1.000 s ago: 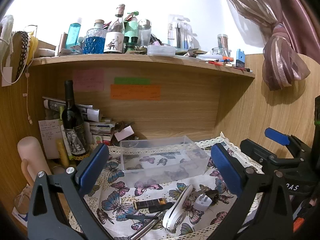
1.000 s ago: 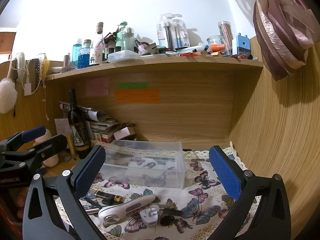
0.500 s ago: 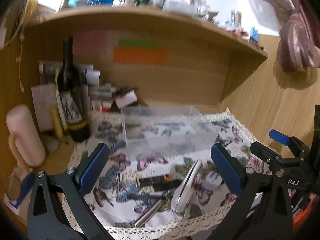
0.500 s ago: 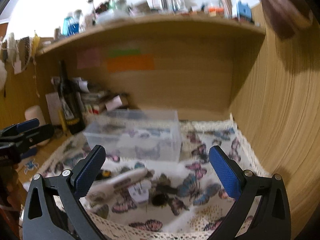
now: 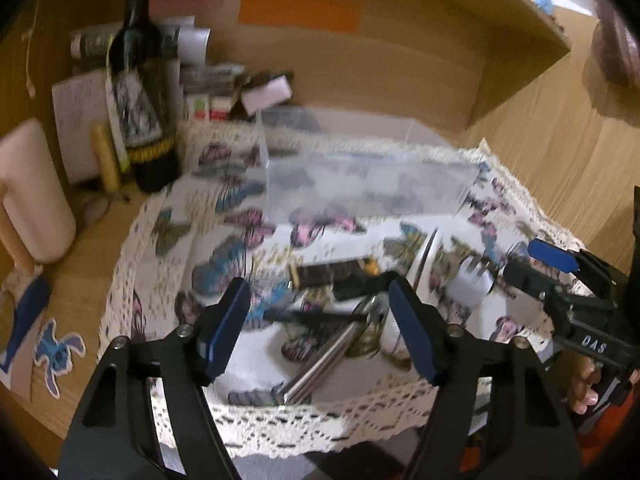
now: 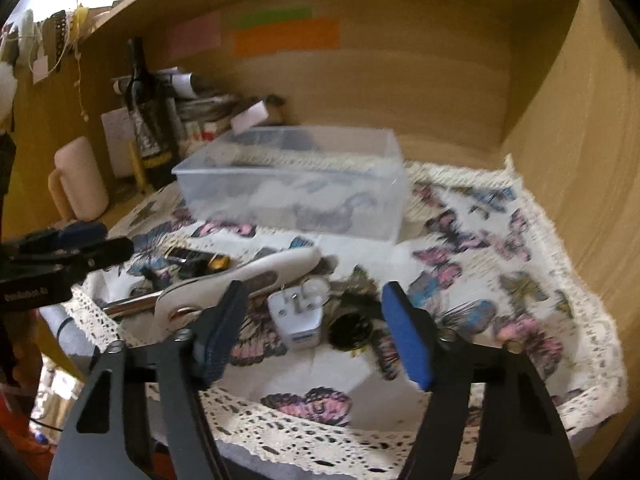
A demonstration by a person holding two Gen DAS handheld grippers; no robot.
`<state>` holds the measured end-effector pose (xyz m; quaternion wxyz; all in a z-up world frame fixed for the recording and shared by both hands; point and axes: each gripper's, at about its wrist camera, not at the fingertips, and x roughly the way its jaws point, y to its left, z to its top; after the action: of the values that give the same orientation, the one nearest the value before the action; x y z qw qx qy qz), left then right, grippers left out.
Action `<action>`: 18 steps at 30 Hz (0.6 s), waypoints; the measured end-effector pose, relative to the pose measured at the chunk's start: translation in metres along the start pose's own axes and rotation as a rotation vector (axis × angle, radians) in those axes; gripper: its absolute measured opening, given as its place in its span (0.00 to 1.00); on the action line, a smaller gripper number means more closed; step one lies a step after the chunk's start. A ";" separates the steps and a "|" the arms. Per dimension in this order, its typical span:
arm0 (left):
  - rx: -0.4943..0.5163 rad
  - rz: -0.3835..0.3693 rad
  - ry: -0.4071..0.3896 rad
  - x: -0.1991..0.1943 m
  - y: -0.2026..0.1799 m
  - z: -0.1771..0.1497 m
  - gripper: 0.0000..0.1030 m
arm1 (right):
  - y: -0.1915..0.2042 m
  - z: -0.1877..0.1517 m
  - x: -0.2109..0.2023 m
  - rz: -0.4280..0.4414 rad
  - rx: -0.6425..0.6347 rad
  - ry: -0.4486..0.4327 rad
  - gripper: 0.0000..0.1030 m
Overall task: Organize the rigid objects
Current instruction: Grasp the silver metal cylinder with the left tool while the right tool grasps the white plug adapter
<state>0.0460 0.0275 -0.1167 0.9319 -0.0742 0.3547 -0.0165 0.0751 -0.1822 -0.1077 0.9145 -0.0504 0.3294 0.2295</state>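
Between right fingers (image 6: 218,320): white plug (image 6: 298,316)

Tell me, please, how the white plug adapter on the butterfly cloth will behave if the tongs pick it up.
The white plug adapter looks like a stiff, blocky plastic body, so it probably will not bend. Its smooth sides might slip between the pads. It lies with its prongs up on the butterfly cloth, so it should not roll.
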 end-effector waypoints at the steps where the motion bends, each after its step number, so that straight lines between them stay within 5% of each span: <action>1: -0.004 0.000 0.018 0.003 0.002 -0.003 0.66 | -0.001 -0.001 0.004 0.018 0.010 0.013 0.52; 11: 0.011 -0.014 0.137 0.024 0.002 -0.026 0.38 | 0.002 -0.008 0.021 0.078 0.022 0.076 0.39; 18: 0.035 -0.043 0.165 0.032 -0.004 -0.031 0.34 | 0.007 -0.003 0.030 0.076 0.012 0.089 0.39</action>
<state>0.0498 0.0167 -0.1598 0.9001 -0.0640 0.4281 -0.0486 0.0905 -0.1647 -0.1285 0.8898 -0.0424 0.3728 0.2596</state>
